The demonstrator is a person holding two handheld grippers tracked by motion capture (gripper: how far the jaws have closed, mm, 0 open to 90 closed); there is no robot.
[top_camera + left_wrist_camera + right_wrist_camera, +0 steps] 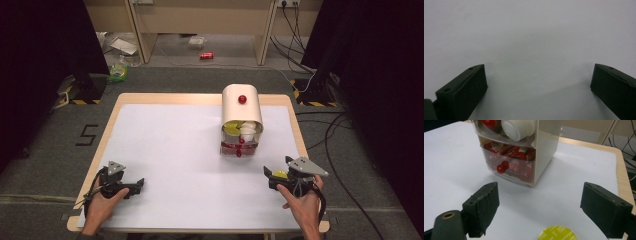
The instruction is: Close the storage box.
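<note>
A white drawer box (242, 107) with a rounded top and red knobs stands at the table's far middle right. In the right gripper view the box (544, 150) has a clear lower drawer (511, 162) packed with red packets, and an upper compartment holding a white capsule (517, 128). A yellow-lidded capsule (557, 233) rests on the table between the jaws of my right gripper (540, 202), which stand wide apart and do not touch it. From above, that right gripper (278, 169) sits near the front right corner. My left gripper (139, 186) lies at the front left, open over bare table (531, 37).
The white mat (170, 145) covers a wooden table whose edge (624, 177) runs close to the right jaw. On the floor beyond lie a red can (206, 55), litter and cables (330, 130). Dark curtains flank both sides.
</note>
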